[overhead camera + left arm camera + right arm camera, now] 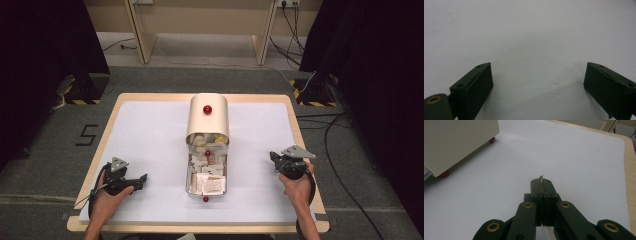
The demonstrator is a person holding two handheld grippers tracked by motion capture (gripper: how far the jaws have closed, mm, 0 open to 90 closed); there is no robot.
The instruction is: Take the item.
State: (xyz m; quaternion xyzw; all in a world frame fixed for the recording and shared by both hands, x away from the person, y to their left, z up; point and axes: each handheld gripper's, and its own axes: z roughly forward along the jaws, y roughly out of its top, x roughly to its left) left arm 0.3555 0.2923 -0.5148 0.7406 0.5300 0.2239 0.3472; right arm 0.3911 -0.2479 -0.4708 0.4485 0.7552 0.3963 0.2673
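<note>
Right gripper, clenched on a thin white paper sachet (barely showing), should carry it steadily from the cream metal box at ten o'clock

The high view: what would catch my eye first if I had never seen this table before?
Probably the cream box with its red knob, standing mid-table on the white sheet, with its drawer pulled toward the person and full of small paper packets. Either side, a hand holds a black gripper: the left gripper gapes wide over bare sheet, while the right gripper is shut.
</note>
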